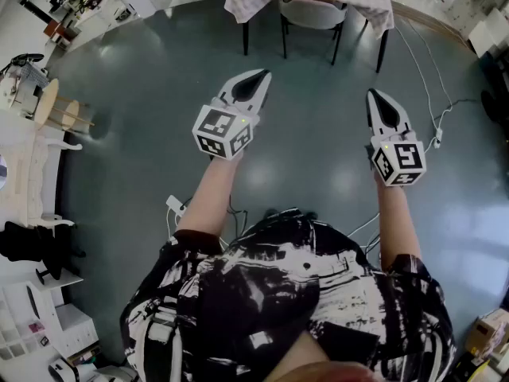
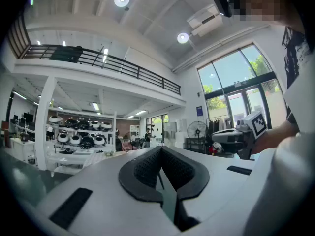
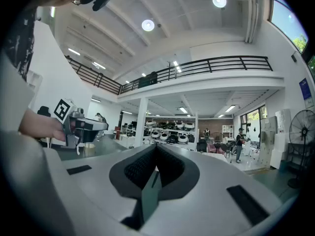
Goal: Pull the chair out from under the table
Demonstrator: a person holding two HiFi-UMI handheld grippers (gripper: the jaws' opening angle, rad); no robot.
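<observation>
Floor (image 1: 143, 134): grey-green, glossy, patches of reflected light.
White cable (image 1: 420, 70) at 2 o'clock, running down to power strip (image 1: 438, 139) at 3 o'clock.
White plug (image 1: 174, 206) on floor at 8 o'clock.
Round wooden stand (image 1: 49, 103) at 10 o'clock.
White shelf unit (image 1: 67, 325) at 7 o'clock.
Left gripper view: mezzanine railing (image 2: 98, 58) at 11 o'clock, round ceiling light (image 2: 121, 0) at 12, standing fan (image 2: 197, 130) at 3, tall windows (image 2: 236, 77) at 2.
Right gripper view: person (image 3: 239, 142) standing in background at 3 o'clock.

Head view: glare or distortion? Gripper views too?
Head view: strong fisheye, pale sheen on the floor, chair small but sharp. Left gripper view: windows bright, corners dark. Right gripper view: ceiling lights bloom, railing bends.
</observation>
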